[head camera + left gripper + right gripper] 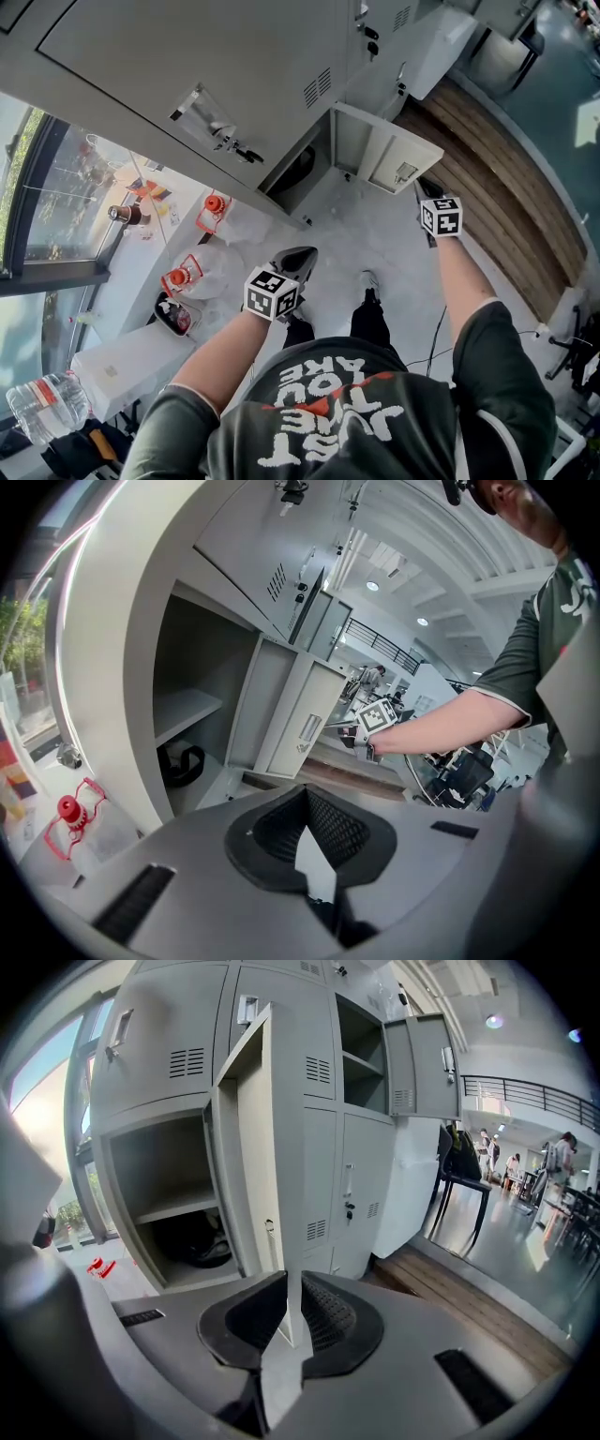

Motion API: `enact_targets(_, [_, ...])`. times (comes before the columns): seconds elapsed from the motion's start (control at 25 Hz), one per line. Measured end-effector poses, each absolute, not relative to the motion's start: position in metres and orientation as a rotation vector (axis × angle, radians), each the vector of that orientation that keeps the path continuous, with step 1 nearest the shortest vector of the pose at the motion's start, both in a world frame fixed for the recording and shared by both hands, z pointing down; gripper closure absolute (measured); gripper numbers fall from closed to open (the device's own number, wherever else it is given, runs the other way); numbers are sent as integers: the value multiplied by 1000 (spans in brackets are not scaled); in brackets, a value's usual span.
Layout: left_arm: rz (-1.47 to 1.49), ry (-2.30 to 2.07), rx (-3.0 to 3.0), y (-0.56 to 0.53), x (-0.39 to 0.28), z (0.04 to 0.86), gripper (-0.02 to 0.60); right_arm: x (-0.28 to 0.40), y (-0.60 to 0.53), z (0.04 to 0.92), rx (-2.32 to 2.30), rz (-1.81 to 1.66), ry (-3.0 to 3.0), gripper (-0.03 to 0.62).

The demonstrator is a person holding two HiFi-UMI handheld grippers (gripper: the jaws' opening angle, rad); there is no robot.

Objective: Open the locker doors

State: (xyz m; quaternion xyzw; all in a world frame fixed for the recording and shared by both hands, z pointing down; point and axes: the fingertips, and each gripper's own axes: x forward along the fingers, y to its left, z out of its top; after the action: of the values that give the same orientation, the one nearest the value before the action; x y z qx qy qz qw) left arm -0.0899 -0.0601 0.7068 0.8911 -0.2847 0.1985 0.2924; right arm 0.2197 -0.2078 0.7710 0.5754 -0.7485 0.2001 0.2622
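The right tool (290,1288) is clamped on the free edge of the open pale grey metal locker door (255,1138) directly ahead. The left tool (306,799) is closed and empty, the door well to its right.

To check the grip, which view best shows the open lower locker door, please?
Right gripper view: the door is close, edge clamped in the right gripper. Head view shows it foreshortened from above; left gripper view, small, distant.

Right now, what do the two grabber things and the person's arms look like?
The left gripper and right gripper are grey with black ribbed pads; each carries a white cube with black square markers. Short sleeves of a dark T-shirt with white and red lettering leave the arms bare.
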Motion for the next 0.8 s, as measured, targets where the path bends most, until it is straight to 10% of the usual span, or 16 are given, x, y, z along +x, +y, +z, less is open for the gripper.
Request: enact_targets(0.8, [514, -764, 2377, -63, -79, 700, 575, 241, -211, 775, 1659, 672, -1948, 526])
